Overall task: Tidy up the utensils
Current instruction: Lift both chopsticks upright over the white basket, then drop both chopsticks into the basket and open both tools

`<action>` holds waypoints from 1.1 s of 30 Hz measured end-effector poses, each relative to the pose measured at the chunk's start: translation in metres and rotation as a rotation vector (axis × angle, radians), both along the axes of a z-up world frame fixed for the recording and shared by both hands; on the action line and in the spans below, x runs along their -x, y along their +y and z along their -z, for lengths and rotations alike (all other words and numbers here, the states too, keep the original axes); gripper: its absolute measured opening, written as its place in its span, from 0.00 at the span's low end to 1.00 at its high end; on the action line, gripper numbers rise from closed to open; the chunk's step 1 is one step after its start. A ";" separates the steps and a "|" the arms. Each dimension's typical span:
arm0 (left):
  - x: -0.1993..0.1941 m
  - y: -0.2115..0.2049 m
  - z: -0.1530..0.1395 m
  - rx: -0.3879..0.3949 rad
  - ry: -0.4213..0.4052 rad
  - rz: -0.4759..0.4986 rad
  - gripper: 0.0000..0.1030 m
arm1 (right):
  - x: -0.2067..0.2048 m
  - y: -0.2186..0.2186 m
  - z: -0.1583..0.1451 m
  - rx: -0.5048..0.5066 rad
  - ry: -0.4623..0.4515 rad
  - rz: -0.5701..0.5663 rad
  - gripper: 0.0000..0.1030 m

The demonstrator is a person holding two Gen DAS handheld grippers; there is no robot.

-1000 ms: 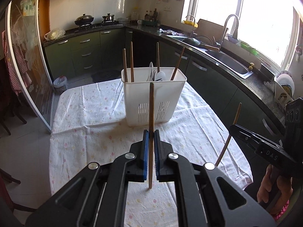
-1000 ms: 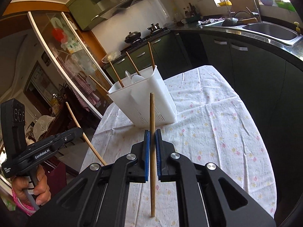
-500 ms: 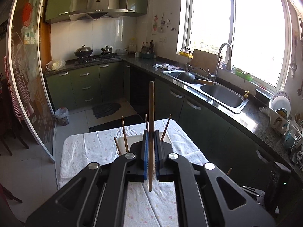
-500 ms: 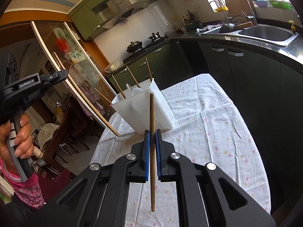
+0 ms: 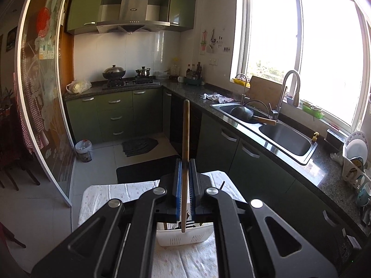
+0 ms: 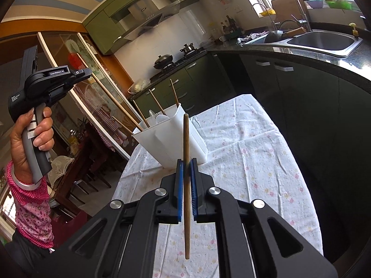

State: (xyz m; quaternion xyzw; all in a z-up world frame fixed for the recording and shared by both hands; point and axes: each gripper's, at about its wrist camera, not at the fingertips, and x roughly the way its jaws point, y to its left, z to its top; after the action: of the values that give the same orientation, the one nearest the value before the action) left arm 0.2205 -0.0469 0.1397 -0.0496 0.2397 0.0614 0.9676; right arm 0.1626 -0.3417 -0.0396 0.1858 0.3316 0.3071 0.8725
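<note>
Jaws clamped on chopsticks, left gripper labelled "GenRobot.AI", right gripper

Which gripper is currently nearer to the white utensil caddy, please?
Left. The left gripper holds its chopstick over the white utensil caddy, its lower tip at the opening. The right gripper hangs back with its own chopstick.
</note>
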 end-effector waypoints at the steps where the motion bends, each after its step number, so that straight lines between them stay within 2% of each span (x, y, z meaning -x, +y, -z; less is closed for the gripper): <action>1: -0.002 0.001 -0.001 -0.002 -0.005 -0.003 0.05 | 0.000 0.000 0.000 0.000 0.000 0.000 0.07; 8: -0.018 0.007 0.003 -0.018 0.002 -0.030 0.05 | -0.002 0.004 -0.009 0.006 -0.016 -0.011 0.07; 15: -0.036 0.020 0.049 -0.034 0.112 -0.044 0.06 | -0.005 0.012 -0.040 0.021 -0.095 -0.019 0.07; 17: -0.038 0.022 0.061 -0.034 0.140 -0.037 0.13 | -0.007 0.015 -0.051 0.028 -0.120 -0.017 0.07; 19: -0.035 0.025 0.070 -0.021 0.150 -0.030 0.36 | -0.011 0.019 -0.065 0.029 -0.149 -0.014 0.07; 21: -0.028 0.025 0.074 -0.006 0.138 -0.024 0.44 | -0.017 0.024 -0.081 0.030 -0.183 -0.011 0.07; 26: 0.011 0.026 0.084 0.028 0.088 -0.007 0.53 | -0.035 0.039 -0.129 0.007 -0.304 0.038 0.07; 29: 0.037 0.025 0.095 0.031 0.081 0.012 0.53 | -0.053 0.048 -0.155 -0.021 -0.366 0.088 0.07; 33: 0.061 0.021 0.111 0.026 0.106 0.052 0.53 | -0.081 0.072 -0.172 -0.015 -0.422 0.145 0.07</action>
State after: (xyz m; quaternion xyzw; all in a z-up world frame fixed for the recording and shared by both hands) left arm 0.1592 -0.0257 0.0290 -0.0527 0.2927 0.0358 0.9541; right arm 0.2440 -0.2699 0.1326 0.1473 0.1254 0.2782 0.9409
